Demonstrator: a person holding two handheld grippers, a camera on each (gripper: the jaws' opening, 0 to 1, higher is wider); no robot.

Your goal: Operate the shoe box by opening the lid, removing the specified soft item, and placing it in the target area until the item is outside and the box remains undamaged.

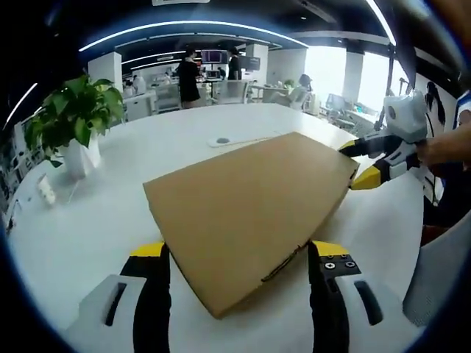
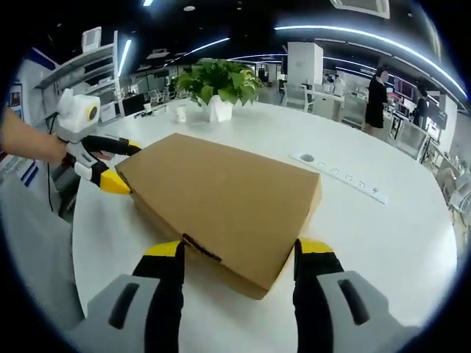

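Left gripper view | closed box (image 1: 250,213) flanked at opposite corners by left gripper (image 1: 239,268) and right gripper (image 1: 360,163) | jaws spread wide, nothing held | lid apparently being approached on counter (image 1: 88,235)

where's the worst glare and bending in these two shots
Left gripper view: the windows at upper right are blown out white, and the ceiling light strips curve with the fisheye. Right gripper view: more even light, the white table bright, its edge bowed; the cardboard box sharp in both.

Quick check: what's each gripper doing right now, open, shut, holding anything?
Left gripper: open, jaws either side of the box corner.
Right gripper: open, jaws astride the opposite corner.
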